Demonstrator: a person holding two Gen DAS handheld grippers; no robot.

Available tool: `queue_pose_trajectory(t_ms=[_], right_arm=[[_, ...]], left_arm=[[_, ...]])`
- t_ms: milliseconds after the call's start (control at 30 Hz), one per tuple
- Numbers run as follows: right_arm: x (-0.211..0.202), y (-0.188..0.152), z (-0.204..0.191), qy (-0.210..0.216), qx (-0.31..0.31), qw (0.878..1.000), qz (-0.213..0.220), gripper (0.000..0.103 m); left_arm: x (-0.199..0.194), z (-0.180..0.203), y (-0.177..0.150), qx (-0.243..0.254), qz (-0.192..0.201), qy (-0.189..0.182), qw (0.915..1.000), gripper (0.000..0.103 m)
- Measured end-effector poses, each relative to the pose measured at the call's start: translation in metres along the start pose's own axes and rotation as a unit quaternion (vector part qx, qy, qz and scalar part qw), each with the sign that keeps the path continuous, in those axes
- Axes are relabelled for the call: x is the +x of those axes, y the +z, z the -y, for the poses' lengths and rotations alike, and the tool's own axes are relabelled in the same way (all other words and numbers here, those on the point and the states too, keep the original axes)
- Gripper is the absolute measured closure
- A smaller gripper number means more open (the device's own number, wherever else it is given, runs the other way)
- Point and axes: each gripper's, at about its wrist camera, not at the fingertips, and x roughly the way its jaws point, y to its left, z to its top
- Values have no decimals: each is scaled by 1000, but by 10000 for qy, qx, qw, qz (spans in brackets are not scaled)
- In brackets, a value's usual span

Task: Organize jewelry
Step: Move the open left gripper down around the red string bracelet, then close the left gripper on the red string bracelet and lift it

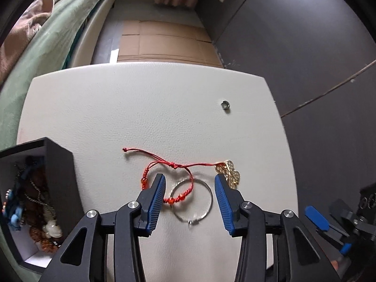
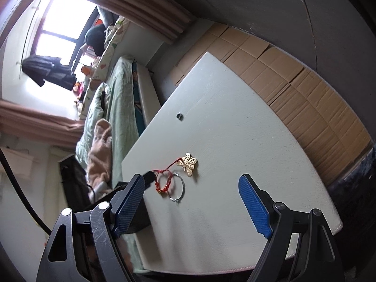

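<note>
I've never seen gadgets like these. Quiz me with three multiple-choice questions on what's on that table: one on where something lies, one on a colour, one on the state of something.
1. Where does the small metal nut lie?
A. inside the black box
B. alone on the white table, apart from the other pieces
C. on the silver bangle

2. What colour is the cord bracelet?
A. red
B. green
C. white

3. How are the fingers of the left gripper?
A. shut on the bangle
B. shut on nothing
C. open, either side of the silver bangle

Answers:
1 B: the nut sits by itself farther out on the white table, away from the cluster.
2 A: its cord and beads are red, lying across the bangle.
3 C: both blue fingers stand apart with the bangle lying between them, ungrasped.
</note>
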Motion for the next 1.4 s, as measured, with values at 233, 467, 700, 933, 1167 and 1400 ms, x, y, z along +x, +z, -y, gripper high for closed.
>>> queue_pose_trajectory(t_ms=[233,467,700,933,1167,1400], right_arm=[[2,1,6,258,221,9994,-83,19],[5,2,9,329,370,9987,-86,19],[12,2,7,173,308,9993,-90,19],[9,4,13,189,388,9991,-40,19],[13,4,16,53,379,9993,-48,19],[34,4,6,-270,95,9993,-228,19]], left_arm=[[21,-6,7,-273,-110,-11,9996,58],[23,-8,24,-289,96,238,9993,58],[38,21,38,358,25,1054,9938,58],[47,34,38,840,-18,1497,9851,56],[41,19,33,956,14,1298,9869,101],[30,5,21,867,46,825,9928,103]])
